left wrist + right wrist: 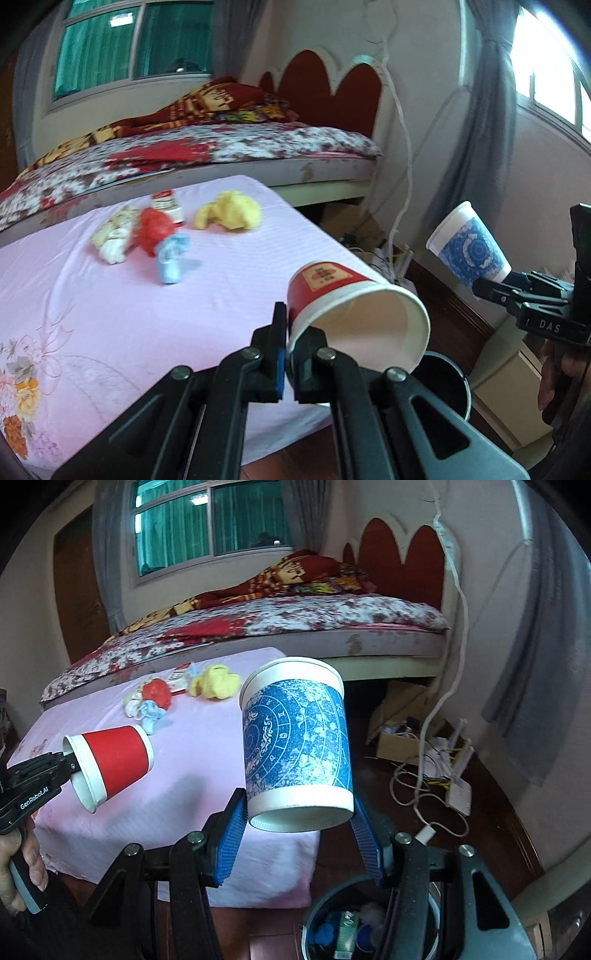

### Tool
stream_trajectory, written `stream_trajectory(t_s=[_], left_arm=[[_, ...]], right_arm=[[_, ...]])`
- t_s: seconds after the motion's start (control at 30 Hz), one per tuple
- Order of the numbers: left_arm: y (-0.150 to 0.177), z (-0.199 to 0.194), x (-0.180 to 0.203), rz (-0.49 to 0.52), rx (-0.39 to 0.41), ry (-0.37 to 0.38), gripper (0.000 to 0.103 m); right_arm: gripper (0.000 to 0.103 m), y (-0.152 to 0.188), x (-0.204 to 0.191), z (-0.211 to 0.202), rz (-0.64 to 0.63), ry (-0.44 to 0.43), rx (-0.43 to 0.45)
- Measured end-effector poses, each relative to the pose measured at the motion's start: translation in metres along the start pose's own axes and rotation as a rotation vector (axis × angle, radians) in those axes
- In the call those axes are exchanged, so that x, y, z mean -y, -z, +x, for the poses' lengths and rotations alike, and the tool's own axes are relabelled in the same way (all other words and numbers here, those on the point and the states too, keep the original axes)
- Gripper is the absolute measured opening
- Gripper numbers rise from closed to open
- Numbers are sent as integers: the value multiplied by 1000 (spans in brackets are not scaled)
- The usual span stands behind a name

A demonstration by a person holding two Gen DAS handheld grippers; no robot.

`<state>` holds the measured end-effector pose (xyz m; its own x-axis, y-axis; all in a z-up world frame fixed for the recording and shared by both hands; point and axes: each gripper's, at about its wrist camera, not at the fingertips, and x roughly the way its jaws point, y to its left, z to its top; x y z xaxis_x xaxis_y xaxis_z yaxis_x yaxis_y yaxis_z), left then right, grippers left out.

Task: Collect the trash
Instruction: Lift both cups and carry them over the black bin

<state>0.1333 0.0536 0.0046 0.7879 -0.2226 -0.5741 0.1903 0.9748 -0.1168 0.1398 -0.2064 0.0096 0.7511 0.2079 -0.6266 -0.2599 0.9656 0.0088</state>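
Observation:
My left gripper (288, 350) is shut on the rim of a red paper cup (343, 295), held tilted over the table's near right corner; it also shows in the right wrist view (110, 764). My right gripper (299, 823) is shut on the base of a blue patterned paper cup (295, 738), held in the air above a dark trash bin (369, 926); this cup also shows in the left wrist view (469, 247). The bin (443, 384) holds some trash. On the pink table cloth (110, 314) lie crumpled yellow (229, 212), red (153, 230), blue (171, 258) and white (114, 240) wrappers and a small carton (168, 205).
A bed (221, 147) with floral bedding and a red headboard stands behind the table. On the floor at right lie a cardboard box (399, 738), cables and a power strip (458, 794). Grey curtains (484, 110) hang by the window.

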Motion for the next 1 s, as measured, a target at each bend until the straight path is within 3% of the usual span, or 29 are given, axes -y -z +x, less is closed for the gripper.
stream_trajectory(t_s=[0.5,1.0], left_arm=[[13,17,89,121,-42,113,3],[46,52,155,215,-157,208,3]], right_arm=[[58,39,58,-31,41,90,-22],[58,103,101,-30,20,165,-147]])
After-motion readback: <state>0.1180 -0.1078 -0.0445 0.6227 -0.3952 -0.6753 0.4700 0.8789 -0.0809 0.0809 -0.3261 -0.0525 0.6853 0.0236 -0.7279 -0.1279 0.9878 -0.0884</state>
